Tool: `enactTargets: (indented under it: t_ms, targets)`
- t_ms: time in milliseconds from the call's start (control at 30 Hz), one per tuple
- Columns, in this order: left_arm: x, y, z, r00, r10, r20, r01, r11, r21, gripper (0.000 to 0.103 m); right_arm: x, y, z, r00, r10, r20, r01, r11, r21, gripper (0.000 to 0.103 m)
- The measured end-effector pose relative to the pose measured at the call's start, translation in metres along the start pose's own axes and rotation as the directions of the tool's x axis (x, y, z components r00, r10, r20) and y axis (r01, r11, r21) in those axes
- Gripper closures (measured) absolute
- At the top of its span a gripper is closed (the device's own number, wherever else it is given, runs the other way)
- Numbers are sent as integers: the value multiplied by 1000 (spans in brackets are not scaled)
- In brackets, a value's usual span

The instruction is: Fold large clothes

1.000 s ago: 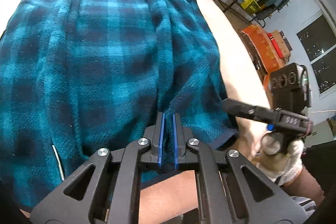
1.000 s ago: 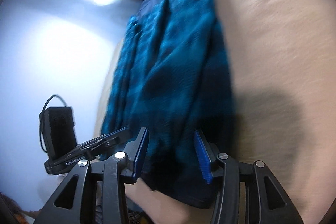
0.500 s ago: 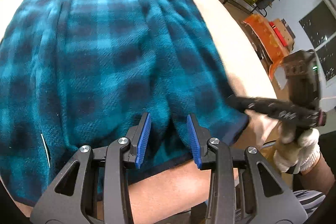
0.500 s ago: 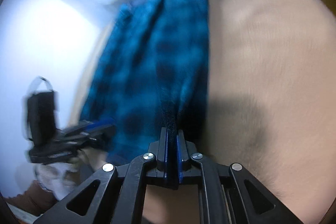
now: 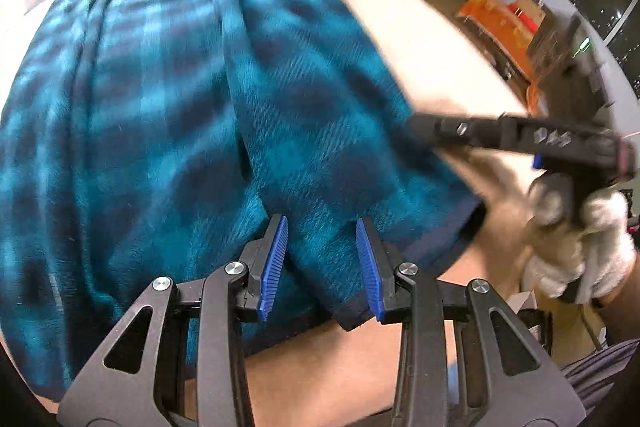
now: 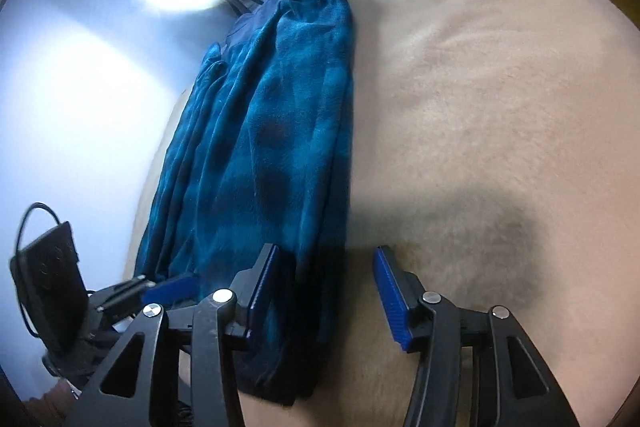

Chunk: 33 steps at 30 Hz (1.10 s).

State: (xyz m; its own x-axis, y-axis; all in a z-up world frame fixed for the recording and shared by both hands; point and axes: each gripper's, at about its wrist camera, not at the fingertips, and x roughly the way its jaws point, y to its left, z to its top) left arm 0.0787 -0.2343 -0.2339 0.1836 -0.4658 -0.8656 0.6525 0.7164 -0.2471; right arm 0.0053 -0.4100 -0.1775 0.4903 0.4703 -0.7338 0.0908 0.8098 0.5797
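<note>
Left hand-held gripper [image 5: 322, 263] hangs over the near hem of the teal plaid garment [image 5: 168, 99], jaws part open, a fold of cloth loose between the blue pads. The garment lies spread lengthwise on the beige bed [image 6: 480, 87]. Right hand-held gripper [image 6: 326, 291], gripped by a white-gloved hand [image 5: 576, 251], has just opened, straddling the garment's edge unclamped.

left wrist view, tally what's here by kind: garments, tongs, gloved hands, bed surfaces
teal plaid garment: 1
tongs: 2, the left tongs open astride a fold of the garment's near edge, the right tongs at its right edge
white-gloved hand: 1
beige bed surface: 1
total: 5
</note>
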Motion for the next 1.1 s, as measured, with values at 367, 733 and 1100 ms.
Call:
enactTargets:
  t_ms: [367, 733, 1100]
  targets:
    - [-43, -50, -4, 989, -85, 118, 75, 993, 89, 56, -26, -7, 29, 999, 36, 39, -36, 999, -5, 58]
    - [30, -103, 2, 997, 63, 34, -68, 979, 191, 40, -50, -39, 95, 991, 65, 118, -69, 997, 33, 31]
    - [22, -76, 12, 996, -57, 67, 50, 994, 97, 91, 12, -34, 172, 989, 85, 123, -89, 996, 28, 31]
